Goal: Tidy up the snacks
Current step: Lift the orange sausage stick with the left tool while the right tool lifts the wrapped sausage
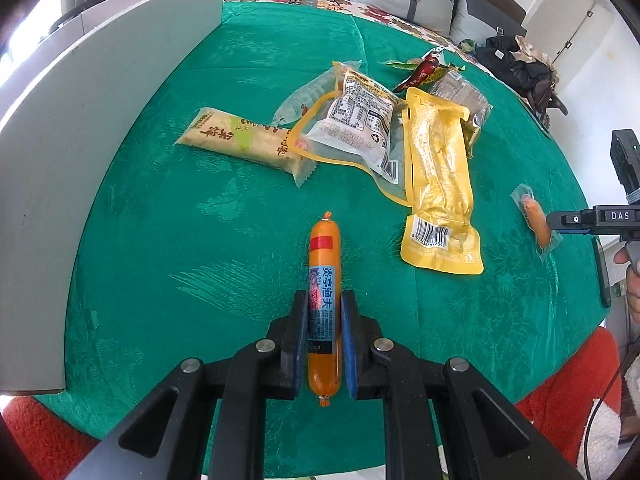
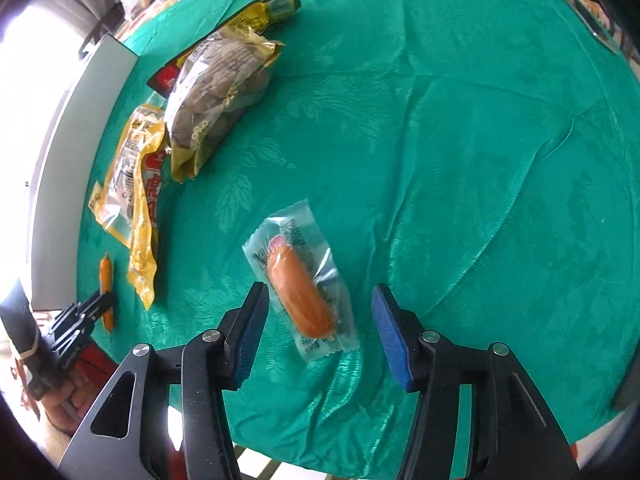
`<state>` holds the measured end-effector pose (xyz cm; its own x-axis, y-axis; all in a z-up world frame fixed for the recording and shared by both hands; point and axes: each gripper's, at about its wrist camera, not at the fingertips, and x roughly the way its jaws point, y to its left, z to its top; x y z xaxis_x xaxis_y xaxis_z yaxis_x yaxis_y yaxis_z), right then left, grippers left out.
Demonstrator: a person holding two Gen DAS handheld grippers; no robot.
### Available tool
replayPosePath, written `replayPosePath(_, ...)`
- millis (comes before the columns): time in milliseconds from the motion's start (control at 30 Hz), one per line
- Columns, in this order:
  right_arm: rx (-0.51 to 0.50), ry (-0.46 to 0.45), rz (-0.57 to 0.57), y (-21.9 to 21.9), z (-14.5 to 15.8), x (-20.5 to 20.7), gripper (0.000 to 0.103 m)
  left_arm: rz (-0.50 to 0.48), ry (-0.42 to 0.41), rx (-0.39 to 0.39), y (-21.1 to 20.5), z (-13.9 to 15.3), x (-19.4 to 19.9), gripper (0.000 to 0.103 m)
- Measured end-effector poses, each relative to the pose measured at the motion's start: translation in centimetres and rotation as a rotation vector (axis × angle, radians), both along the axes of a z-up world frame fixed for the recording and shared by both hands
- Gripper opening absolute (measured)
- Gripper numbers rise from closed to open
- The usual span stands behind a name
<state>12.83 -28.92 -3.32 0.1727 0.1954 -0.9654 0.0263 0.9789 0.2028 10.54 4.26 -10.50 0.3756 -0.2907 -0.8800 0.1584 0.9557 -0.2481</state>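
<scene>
My left gripper point(image 1: 325, 300) is shut on an orange fish sausage point(image 1: 325, 272) with a blue label, just above the green tablecloth; it also shows in the right wrist view point(image 2: 106, 292). My right gripper point(image 2: 318, 296) is open, its blue pads either side of a small sausage in a clear wrapper point(image 2: 302, 292) lying on the cloth; that sausage shows at the right of the left wrist view point(image 1: 536, 222). A pile of snack packs lies mid-table: a yellow pouch point(image 1: 440, 188), a clear yellow-edged pack point(image 1: 356, 128) and a cream bar point(image 1: 244, 142).
A white box wall point(image 1: 100, 120) stands along the table's left side. A brown-filled bag point(image 2: 216, 96) and a dark-capped yellow pack point(image 2: 256, 16) lie at the far left of the right wrist view. Red chair cushions point(image 1: 560, 392) sit below the table's near edge.
</scene>
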Motion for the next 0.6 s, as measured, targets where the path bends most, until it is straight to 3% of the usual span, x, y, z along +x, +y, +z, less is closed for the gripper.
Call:
replayPosePath(100, -0.040, -0.018, 0.063, 0.4, 0.1, -0.1, 0.058, -0.001, 0.000, -0.009, -0.1, 0.0, -0.2, 0.015)
replayPosePath(267, -0.256, -0.052, 0.229, 4.0, -1.8, 0.1, 0.064, 0.000, 0.001, -0.023, 0.0, 0.1, -0.6, 0.015)
replayPosePath(333, -0.231, -0.053, 0.225, 3.8, -2.7, 0.2, 0.066, 0.002, 0.002, -0.034, 0.3, 0.0, -0.8, 0.015)
replayPosePath(433, -0.224, -0.059, 0.225, 4.0, -2.7, 0.4, 0.047, 0.002, 0.001, -0.045, 0.3, 0.0, -0.8, 0.015)
replayPosePath(467, -0.206, -0.051, 0.223, 4.1, -2.6, 0.4, 0.023, 0.002, 0.001, -0.056, 0.4, 0.0, -0.8, 0.015)
replayPosePath(600, -0.143, -0.030, 0.194, 3.4, -2.5, -0.2, 0.022, 0.008, 0.001, -0.127, 0.8, 0.3, -0.7, 0.014)
